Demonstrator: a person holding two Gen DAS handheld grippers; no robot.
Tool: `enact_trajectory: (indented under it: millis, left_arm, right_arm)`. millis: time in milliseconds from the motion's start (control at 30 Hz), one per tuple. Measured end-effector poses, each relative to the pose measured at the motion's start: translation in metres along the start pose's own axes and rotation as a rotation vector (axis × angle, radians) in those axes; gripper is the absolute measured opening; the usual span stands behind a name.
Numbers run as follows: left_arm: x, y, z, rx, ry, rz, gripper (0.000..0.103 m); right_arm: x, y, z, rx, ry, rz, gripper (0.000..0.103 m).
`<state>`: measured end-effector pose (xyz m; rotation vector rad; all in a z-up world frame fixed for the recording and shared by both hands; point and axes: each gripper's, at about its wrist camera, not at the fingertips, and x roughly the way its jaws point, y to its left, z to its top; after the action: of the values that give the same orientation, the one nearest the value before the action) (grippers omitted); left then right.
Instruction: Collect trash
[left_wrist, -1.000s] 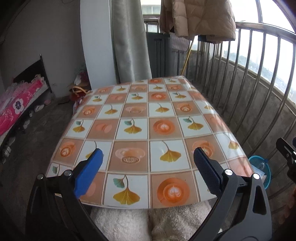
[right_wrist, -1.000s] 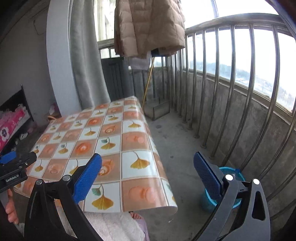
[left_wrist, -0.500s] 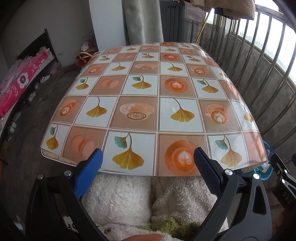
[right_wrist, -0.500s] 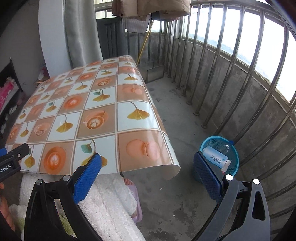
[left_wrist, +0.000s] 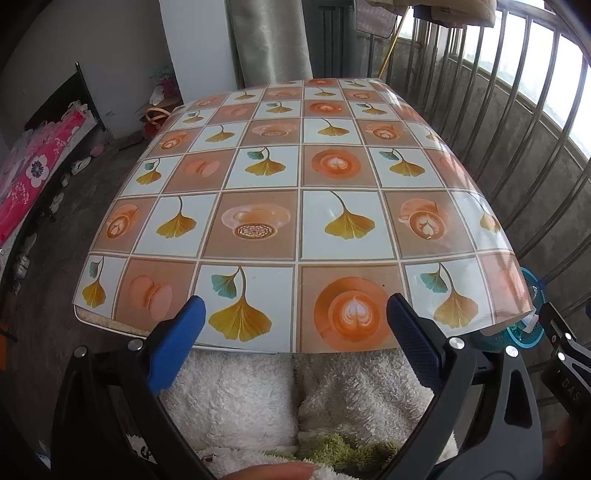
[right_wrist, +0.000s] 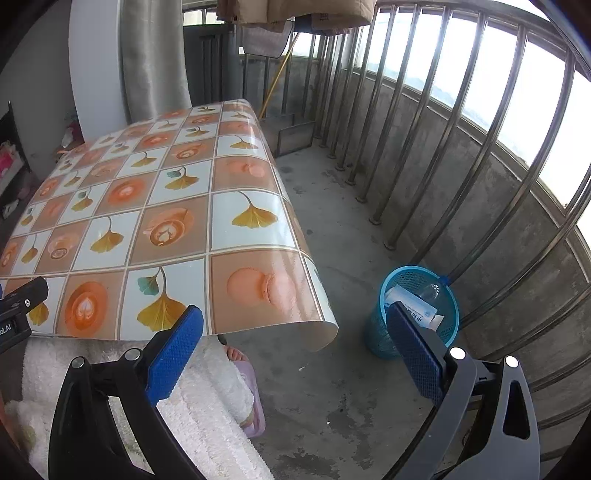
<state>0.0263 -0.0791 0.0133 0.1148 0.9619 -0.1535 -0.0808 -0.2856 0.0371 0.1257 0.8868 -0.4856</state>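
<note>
A blue mesh basket (right_wrist: 373, 332) stands on the concrete floor by the railing, right of the table. Inside it lie a white carton (right_wrist: 410, 301) and a clear plastic bottle (right_wrist: 430, 291). My right gripper (right_wrist: 295, 343) is open and empty, held above the table's near right corner, its right pad overlapping the basket in view. My left gripper (left_wrist: 295, 332) is also open and empty over the table's near edge. The table (left_wrist: 295, 221) wears a ginkgo-and-coffee patterned oilcloth with no loose object on it. A sliver of the basket (left_wrist: 532, 334) peeks out past the table corner.
A person sits at the near edge in a white fluffy robe (left_wrist: 258, 398), one foot in a purple slipper (right_wrist: 255, 406). A metal railing (right_wrist: 443, 147) runs along the right. A curtain (left_wrist: 269, 40) hangs behind the table, and a pink bed cover (left_wrist: 33, 184) lies left.
Both views tipped downward over the last second, bringing the robe and the basket's contents into sight. Both grippers stayed open and empty.
</note>
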Motion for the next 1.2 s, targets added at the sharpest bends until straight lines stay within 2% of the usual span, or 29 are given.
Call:
enact_trajectory:
  millis: [933,1200]
  left_arm:
    - [-0.014,-0.018,0.005,0.052,-0.052,-0.077,0.094]
    - [-0.011,-0.021,0.004,0.063,-0.045,-0.091,0.094]
  right_arm:
    - [-0.005,-0.012,0.0,0.033,-0.011,-0.032,0.097]
    - [-0.005,-0.022,-0.002,0.063,-0.007,-0.05,0.097]
